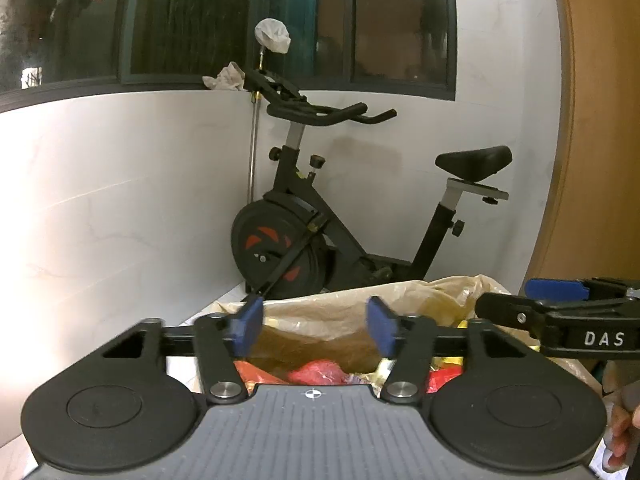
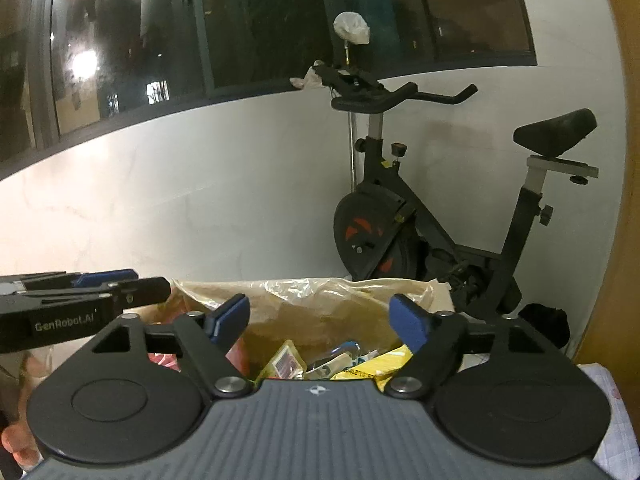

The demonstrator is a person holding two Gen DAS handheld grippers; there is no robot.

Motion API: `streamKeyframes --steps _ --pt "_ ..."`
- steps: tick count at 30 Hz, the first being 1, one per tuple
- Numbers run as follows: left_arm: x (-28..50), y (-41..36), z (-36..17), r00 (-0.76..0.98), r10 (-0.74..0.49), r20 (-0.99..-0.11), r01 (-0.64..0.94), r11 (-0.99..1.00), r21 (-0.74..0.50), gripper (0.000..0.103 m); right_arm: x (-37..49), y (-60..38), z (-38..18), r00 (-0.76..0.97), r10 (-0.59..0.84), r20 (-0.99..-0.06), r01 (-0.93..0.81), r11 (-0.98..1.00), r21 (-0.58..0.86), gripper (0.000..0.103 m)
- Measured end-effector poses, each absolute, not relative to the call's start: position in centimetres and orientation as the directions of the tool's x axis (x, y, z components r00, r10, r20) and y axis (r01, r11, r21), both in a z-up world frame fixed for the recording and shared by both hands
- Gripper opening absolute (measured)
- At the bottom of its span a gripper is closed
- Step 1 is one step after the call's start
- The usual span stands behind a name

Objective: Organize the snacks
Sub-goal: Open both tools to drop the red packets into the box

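A translucent plastic bag (image 1: 320, 312) lies open below both grippers, filled with snack packets. In the left wrist view red packets (image 1: 320, 372) show under my left gripper (image 1: 316, 326), which is open with nothing between its blue pads. My right gripper (image 1: 516, 300) reaches in from the right edge there. In the right wrist view my right gripper (image 2: 320, 322) is open over the bag (image 2: 320, 300), above a yellow packet (image 2: 384, 364) and a small printed pack (image 2: 282, 362). My left gripper (image 2: 132, 284) enters from the left, beside the bag's rim.
A black exercise bike (image 1: 320, 220) stands behind the bag against a white wall (image 1: 120, 200), under a dark window. A wooden panel (image 1: 600, 140) closes the right side. A hand (image 1: 620, 432) shows at the lower right, and a quilted cloth (image 2: 616, 420) lies by the right gripper.
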State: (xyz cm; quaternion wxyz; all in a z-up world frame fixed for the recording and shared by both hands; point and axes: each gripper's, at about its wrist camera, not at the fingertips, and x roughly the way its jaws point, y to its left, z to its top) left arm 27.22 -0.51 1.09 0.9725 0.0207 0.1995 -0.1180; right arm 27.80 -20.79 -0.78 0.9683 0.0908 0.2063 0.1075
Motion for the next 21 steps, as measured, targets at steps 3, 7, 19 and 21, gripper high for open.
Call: streamKeyframes --steps 3,7,19,21 --pt "26.2 0.2 1.8 0.900 -0.225 -0.374 0.236 0.972 -0.016 0.072 27.0 -20.8 -0.2 0.891 0.245 -0.382 -0.170 0.961 0.219 0.088" --pt "24.2 1.2 2.9 0.905 -0.243 -0.350 0.244 0.969 -0.043 0.088 25.3 -20.7 0.5 0.894 0.263 -0.364 -0.187 0.955 0.231 0.097" --pt "19.0 2.2 4.2 0.926 -0.172 -0.336 0.188 0.982 0.016 0.093 19.8 -17.7 2.2 0.900 0.245 -0.360 -0.212 0.969 0.129 0.103" --pt "18.3 2.2 4.4 0.932 -0.158 -0.327 0.178 0.983 0.033 0.094 18.8 -17.5 2.6 0.897 0.272 -0.348 -0.232 0.961 0.153 0.103"
